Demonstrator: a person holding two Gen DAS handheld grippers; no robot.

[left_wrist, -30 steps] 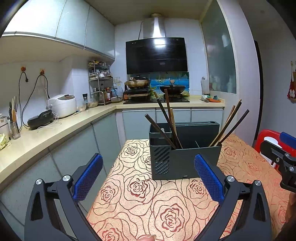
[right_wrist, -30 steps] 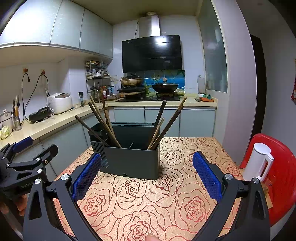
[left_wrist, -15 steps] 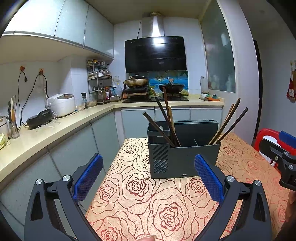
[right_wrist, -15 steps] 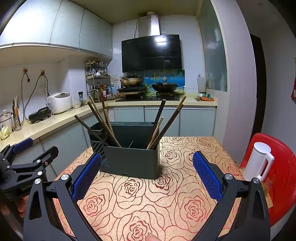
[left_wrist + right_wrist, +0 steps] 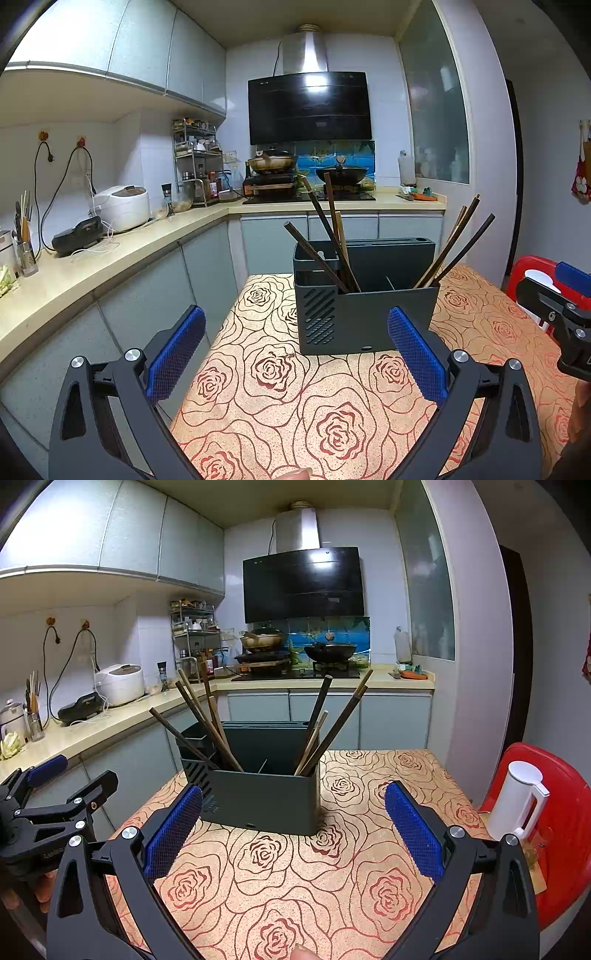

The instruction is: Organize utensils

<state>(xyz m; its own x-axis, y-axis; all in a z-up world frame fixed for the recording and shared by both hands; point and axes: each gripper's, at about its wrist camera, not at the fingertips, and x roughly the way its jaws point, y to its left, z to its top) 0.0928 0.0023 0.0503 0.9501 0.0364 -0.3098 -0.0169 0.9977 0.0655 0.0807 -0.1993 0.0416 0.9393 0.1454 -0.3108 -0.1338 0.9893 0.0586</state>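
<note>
Both tools hang spread wide and hold nothing: the left gripper [image 5: 296,349] and the right gripper [image 5: 293,827] each hover low over the table, blue pads apart, aimed at the dark grey utensil holder [image 5: 264,795] that stands on the rose-patterned tablecloth [image 5: 280,878] a little way ahead of them. Chopsticks [image 5: 207,723] lean out of the holder's left end in one fan, and a second bunch of chopsticks [image 5: 448,251] tilts the other way from its right end; the divider between the compartments is just visible inside, though how deep the sticks sit I cannot make out. A slotted block forms the holder's rear part. Beyond the table a pale countertop [image 5: 110,254] runs along the left wall and turns the corner to the stove, where a wok [image 5: 341,173] and a pan sit under a black range hood [image 5: 309,107]. A white rice cooker [image 5: 120,206] rests on the counter near a wire spice rack [image 5: 195,162]. To the right, a white kettle [image 5: 517,801] stands on a red chair [image 5: 561,830], partly cut off by the frame edge. A fingertip shows at the bottom edge of each view, the rest of the hand hidden.
</note>
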